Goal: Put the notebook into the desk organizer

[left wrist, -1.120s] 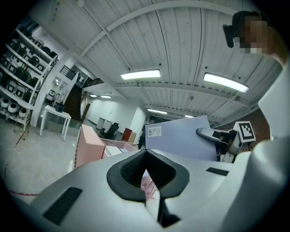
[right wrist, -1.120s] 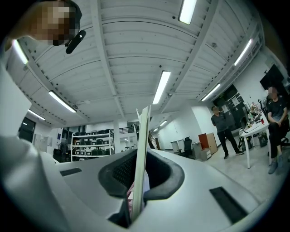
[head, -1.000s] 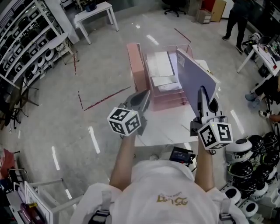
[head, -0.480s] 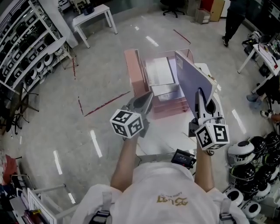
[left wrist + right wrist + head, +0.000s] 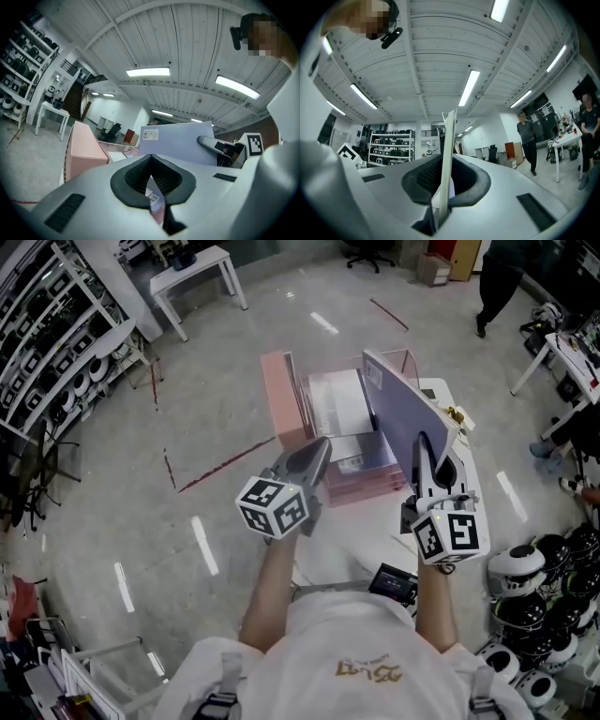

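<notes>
A lavender notebook (image 5: 401, 413) stands on edge, upright, over the right side of the pink desk organizer (image 5: 284, 404). My right gripper (image 5: 421, 442) is shut on its near lower edge. In the right gripper view the notebook's thin edge (image 5: 447, 150) rises from between the jaws (image 5: 444, 187). My left gripper (image 5: 317, 452) hovers at the organizer's near side, jaws together with nothing in them. In the left gripper view, beyond that gripper's tips (image 5: 150, 158), the notebook's cover (image 5: 180, 139) carries a barcode label and the organizer's pink box (image 5: 84, 151) is at left.
The organizer's stacked trays (image 5: 361, 476) hold white sheets and stand on a small white table (image 5: 347, 526). A black device (image 5: 392, 582) lies at the table's near edge. Helmets (image 5: 530, 587) crowd the floor at right, shelves (image 5: 52, 334) line the left, and a person (image 5: 492, 277) stands far right.
Both grippers have moved forward toward the organizer. The notebook, still held upright, now overlaps the trays' right side instead of standing to their right.
</notes>
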A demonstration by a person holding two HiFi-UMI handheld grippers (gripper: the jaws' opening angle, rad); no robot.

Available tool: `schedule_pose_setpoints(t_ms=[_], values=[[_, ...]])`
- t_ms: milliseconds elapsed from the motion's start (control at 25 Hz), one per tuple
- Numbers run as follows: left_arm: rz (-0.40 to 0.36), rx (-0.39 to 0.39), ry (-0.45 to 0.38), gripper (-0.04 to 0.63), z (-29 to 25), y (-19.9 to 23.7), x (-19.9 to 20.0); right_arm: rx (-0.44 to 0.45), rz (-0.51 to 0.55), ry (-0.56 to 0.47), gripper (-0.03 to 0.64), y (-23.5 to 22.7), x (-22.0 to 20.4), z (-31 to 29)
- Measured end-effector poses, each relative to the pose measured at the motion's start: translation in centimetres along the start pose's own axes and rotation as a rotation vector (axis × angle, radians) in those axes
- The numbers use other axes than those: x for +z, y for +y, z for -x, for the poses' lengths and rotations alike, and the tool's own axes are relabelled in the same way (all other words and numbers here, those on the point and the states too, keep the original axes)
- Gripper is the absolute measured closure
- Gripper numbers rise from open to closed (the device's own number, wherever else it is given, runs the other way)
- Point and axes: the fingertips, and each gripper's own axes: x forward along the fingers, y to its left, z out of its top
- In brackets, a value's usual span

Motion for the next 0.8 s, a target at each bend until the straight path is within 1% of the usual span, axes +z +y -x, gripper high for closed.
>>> schedule_pose_setpoints(t_ms=[120,360,560,800], values=[[0.007,0.001,0.003,0.58,-0.7,0.6,0.0,0.008,0.048,0.003,0.575,0.0,-0.6,-1.2],[0.005,-0.008,0.004,0.58,-1.5,0.9,0.0,0.015,0.071,0.006,0.575,-0.7,-1.5,-3.5],[0.013,0.009,0.008,0.58,-2.0,1.6,-0.6,0.0,0.094,-0.001,0.575,-1.3,-2.2,-4.3],[0.0,0.023,0.024,0.58,-2.6,2.2,-0.9,0.0,0.133,0.006,0.574,-1.2,-3.5,-5.5]])
